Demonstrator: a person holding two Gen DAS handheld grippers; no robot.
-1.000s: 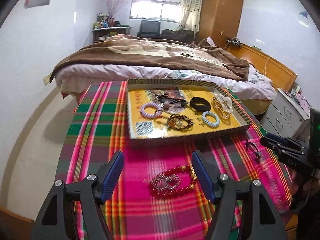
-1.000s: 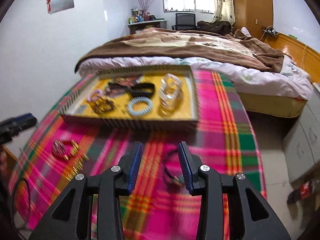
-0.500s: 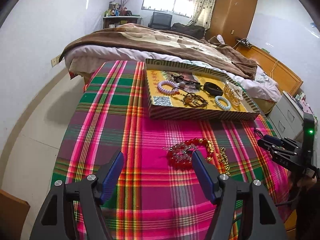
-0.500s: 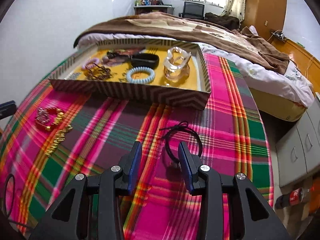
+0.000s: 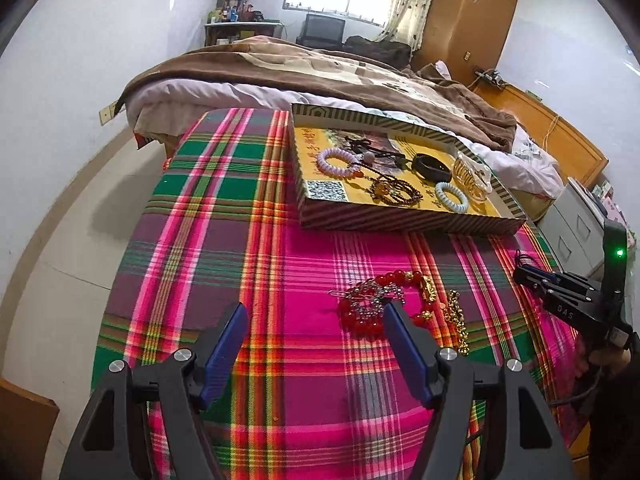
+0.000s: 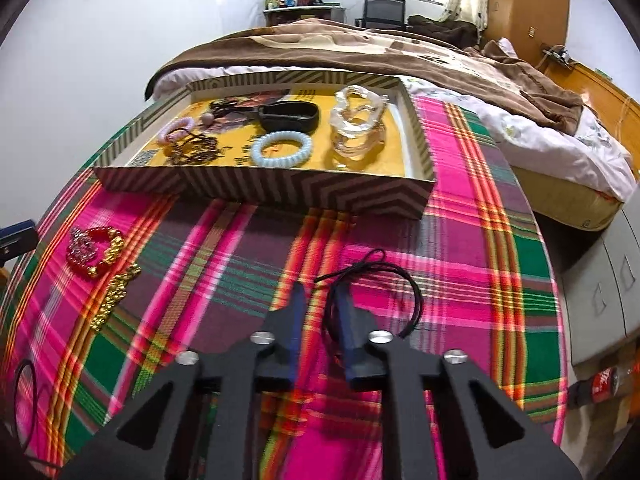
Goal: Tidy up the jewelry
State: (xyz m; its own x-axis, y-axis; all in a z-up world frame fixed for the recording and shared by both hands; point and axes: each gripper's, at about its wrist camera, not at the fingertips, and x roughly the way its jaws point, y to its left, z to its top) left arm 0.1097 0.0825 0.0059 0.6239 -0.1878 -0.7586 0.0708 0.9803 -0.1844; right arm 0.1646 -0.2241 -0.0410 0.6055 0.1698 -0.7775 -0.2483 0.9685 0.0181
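Observation:
On the plaid cloth lies a red bead bracelet [image 5: 372, 304] with a gold chain [image 5: 456, 316] beside it. My left gripper [image 5: 315, 312] stands open over bare cloth, its right finger's tip at the bracelet's edge. A thin black cord loop [image 6: 400, 272] lies further right. My right gripper [image 6: 320, 300] is closing, with one strand of the cord between the fingers and a narrow gap still showing. The striped tray [image 6: 280, 192] behind holds several bracelets. The red bracelet [image 6: 92, 248] and the gold chain [image 6: 116, 292] show at the left in the right wrist view.
A bed with a brown blanket [image 5: 320, 76] lies right behind the table. Grey drawers [image 6: 600, 280] and a cola bottle [image 6: 600, 384] sit on the floor to the right. A dark loop [image 6: 24, 400] lies at the cloth's near left edge.
Both grippers have sunk toward the cloth. The right jaws have narrowed around the black cord. The red bracelet has slid from between the left fingers to its right finger.

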